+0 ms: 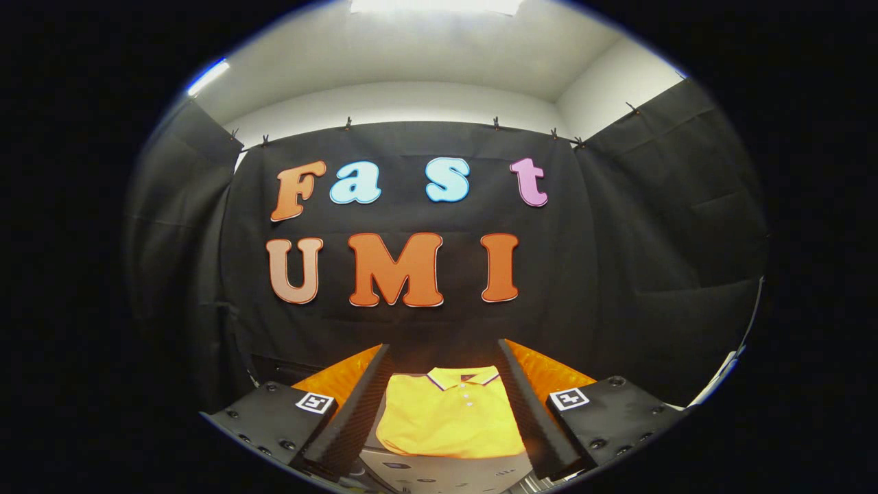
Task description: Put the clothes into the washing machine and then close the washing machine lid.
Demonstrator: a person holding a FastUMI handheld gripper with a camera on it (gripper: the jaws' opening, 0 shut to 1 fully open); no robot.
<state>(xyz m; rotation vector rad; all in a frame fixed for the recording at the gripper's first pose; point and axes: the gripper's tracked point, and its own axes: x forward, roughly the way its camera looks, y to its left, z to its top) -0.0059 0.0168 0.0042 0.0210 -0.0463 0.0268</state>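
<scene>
**Folded yellow shirt seen between spread fingers**

A yellow polo shirt [449, 418] is seen lying folded, collar pointing away from the camera, in the gap between the two fingers of the gripper [444, 363]. The fingers are held wide apart, released, with nothing pressed between them; the shirt's side edges are partly covered by the inner faces of the fingers, so it cannot be told whether the cloth is touched by them or merely lies below them. A collar with a thin contrasting stripe and a short button placket can be made out; a small dark patch inside the collar is too small to be read.

The shirt is laid on a pale grey surface [439, 473], of which only a narrow strip is shown below the shirt's near hem. A few faint marks are seen on that strip, but they are too blurred to be identified, and whether this surface belongs to the washing machine cannot be told. Its extent to either side is hidden by the gripper's body.

Beyond the fingers, the booth's black cloth wall [617, 274] is seen hanging from clips, with a white ceiling [425, 62] and a bright light strip [208, 75] above it.
</scene>
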